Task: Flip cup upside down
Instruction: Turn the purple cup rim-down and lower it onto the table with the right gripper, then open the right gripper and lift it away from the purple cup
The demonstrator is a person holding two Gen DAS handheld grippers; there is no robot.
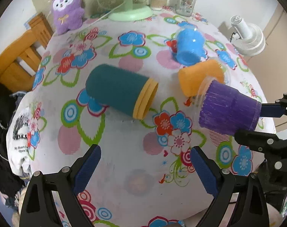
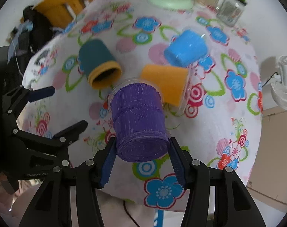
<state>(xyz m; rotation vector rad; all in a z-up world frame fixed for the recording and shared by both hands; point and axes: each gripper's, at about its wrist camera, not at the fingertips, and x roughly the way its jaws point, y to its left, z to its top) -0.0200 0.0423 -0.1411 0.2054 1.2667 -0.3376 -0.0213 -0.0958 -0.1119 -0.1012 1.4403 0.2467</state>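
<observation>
The purple cup [image 2: 138,124] is held off the flowered tablecloth [image 2: 228,124], clamped near its closed base by the right gripper [image 2: 141,162]. In the right wrist view the base faces the camera and the cup's long axis runs away toward 12 o'clock, so the clear-rimmed mouth points forward and slightly down at the table, roughly on its side rather than upright or inverted. The two blue pads press the cup's sides at 9 and 3 o'clock, the jaws narrowed to the cup's width. The flip looks about half turned; my guess is that more wrist roll is needed to bring the mouth straight down before setting it on the cloth. Just past the mouth, at about 1 o'clock, lies an orange cup [image 2: 166,82] on its side, close enough to be knocked. A teal cup [image 2: 99,63] lies at 11 o'clock and a blue cup [image 2: 187,50] farther at 1 o'clock. The left gripper [image 1: 145,170] hovers with jaws wide apart, holding nothing, the teal cup ahead at its 12 o'clock.
</observation>
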